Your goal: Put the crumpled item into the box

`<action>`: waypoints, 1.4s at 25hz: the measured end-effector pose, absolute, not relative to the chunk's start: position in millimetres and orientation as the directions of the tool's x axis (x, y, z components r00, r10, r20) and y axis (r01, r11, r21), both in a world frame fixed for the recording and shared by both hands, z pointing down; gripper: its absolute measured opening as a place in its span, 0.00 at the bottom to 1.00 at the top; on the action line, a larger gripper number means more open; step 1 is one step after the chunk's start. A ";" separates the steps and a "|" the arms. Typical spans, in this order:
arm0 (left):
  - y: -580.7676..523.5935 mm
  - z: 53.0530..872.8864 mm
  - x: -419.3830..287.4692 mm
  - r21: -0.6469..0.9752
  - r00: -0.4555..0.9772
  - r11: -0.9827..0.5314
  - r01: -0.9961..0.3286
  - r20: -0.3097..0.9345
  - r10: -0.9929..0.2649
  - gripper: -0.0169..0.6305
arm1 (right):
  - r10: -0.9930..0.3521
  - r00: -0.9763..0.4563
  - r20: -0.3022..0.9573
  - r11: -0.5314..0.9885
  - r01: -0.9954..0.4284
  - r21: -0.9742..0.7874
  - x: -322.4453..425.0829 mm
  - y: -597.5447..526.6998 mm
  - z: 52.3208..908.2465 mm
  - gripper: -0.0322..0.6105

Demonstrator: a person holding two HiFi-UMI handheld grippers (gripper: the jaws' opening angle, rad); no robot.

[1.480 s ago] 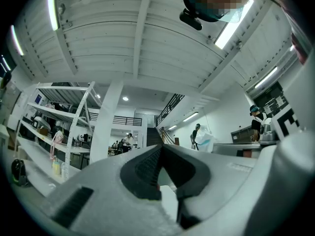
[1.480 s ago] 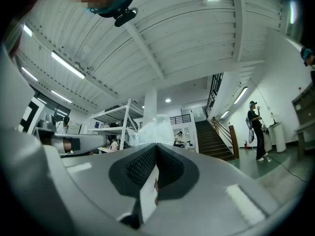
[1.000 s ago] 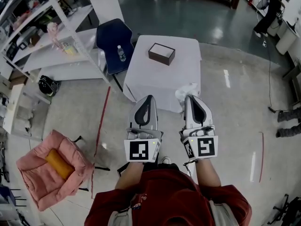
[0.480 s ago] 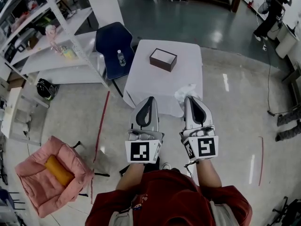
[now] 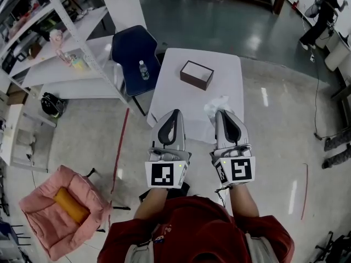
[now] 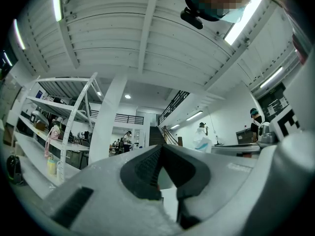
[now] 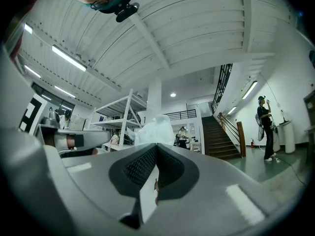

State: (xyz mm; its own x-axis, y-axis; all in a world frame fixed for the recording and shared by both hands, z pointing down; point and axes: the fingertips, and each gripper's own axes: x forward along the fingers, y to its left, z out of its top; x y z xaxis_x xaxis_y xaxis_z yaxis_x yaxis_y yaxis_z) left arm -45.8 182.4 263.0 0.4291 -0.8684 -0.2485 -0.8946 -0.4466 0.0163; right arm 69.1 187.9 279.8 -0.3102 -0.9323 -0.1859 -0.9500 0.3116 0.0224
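Both claws are held out side by side in front of the person, low in the head view. The right claw (image 5: 225, 114) is pinched shut on the crumpled item (image 5: 218, 104), a pale, wispy wad that pokes up past the jaw tips. In the right gripper view the same wad (image 7: 155, 129) stands right behind the closed tips. The left claw (image 5: 171, 114) is closed too, its jaws meeting at the tip with nothing between them.

Compared with a second ago, the white table (image 5: 170, 100) has slid down and to the right in the head view, and its near edge now runs under the two claws. The box (image 5: 196, 74), dark-sided, open and pale inside, sits on the far half of the table and has shifted the same way. It is still well apart from the wad. The wad itself has kept its place at the right claw's tip while the table moved beneath it.

A blue chair (image 5: 133, 51) with a bottle (image 5: 143, 70) on its seat stands just left of the table.
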 end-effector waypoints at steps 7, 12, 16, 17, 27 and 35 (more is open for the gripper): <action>130.2 256.3 -75.8 0.052 0.410 -0.437 -0.898 -0.266 -0.873 0.03 | -0.931 -0.319 -0.176 0.319 -0.947 0.027 37.9 133.6 280.5 0.06; 101.6 263.8 -99.4 0.004 0.428 -0.441 -0.898 -0.234 -0.873 0.03 | -0.933 -0.316 -0.171 0.316 -0.948 0.027 16.1 102.8 279.7 0.06; 75.5 263.1 -117.0 0.007 0.430 -0.444 -0.896 -0.235 -0.872 0.03 | -0.935 -0.311 -0.171 0.311 -0.950 0.026 -1.3 76.9 278.6 0.06; 69.3 263.6 -120.6 0.010 0.432 -0.447 -0.895 -0.234 -0.871 0.03 | -0.936 -0.309 -0.168 0.309 -0.951 0.031 -5.5 70.9 278.6 0.06; 25.6 266.7 -128.8 0.039 0.476 -0.498 -0.866 -0.237 -0.847 0.03 | -0.962 -0.231 -0.149 0.227 -0.973 0.041 -4.3 32.9 282.4 0.06; 3.7 272.0 -122.6 0.047 0.485 -0.507 -0.861 -0.231 -0.844 0.03 | -0.963 -0.222 -0.153 0.218 -0.975 0.047 -0.7 12.4 285.5 0.06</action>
